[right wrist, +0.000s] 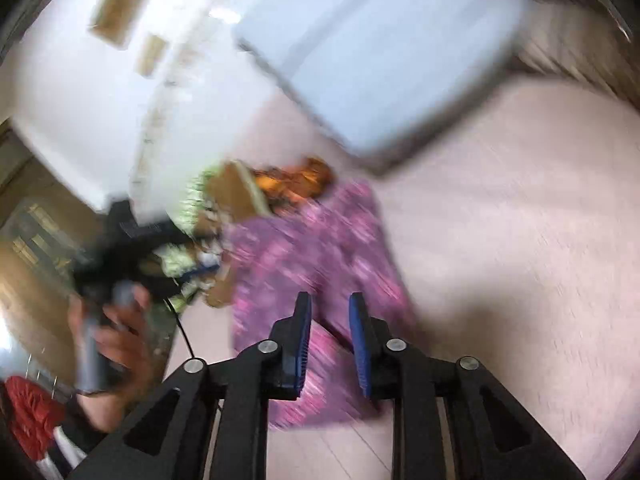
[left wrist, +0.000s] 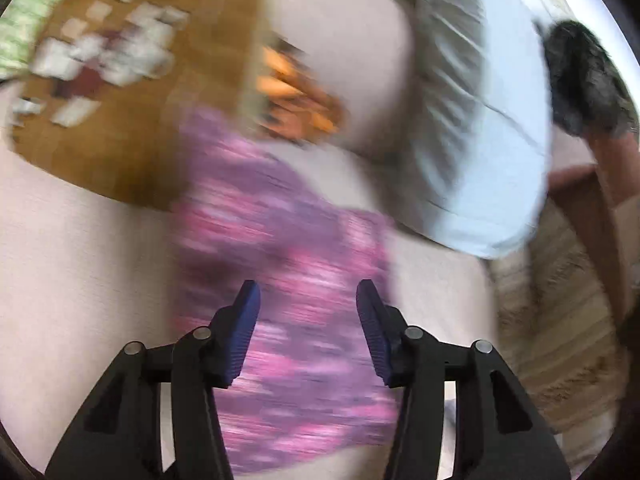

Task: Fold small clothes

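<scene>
A small purple-and-pink patterned garment (left wrist: pixel 288 280) lies flat on a pale pink bed sheet (left wrist: pixel 72 288); both views are motion-blurred. My left gripper (left wrist: pixel 308 300) is open and empty, hovering above the garment's near half. In the right wrist view the same garment (right wrist: pixel 316 256) lies ahead, and my right gripper (right wrist: pixel 330 308) is open with a narrow gap, empty, above its near edge. The left gripper (right wrist: pixel 116 256) and the hand holding it show at the left of the right wrist view.
An orange garment (left wrist: pixel 296 92) lies beyond the purple one. A light blue pillow (left wrist: pixel 480 128) rests on the bed, also in the right wrist view (right wrist: pixel 380 52). A wooden board with white cards (left wrist: pixel 120 60) sits at the left. A dark furry thing (left wrist: pixel 584 80) sits far right.
</scene>
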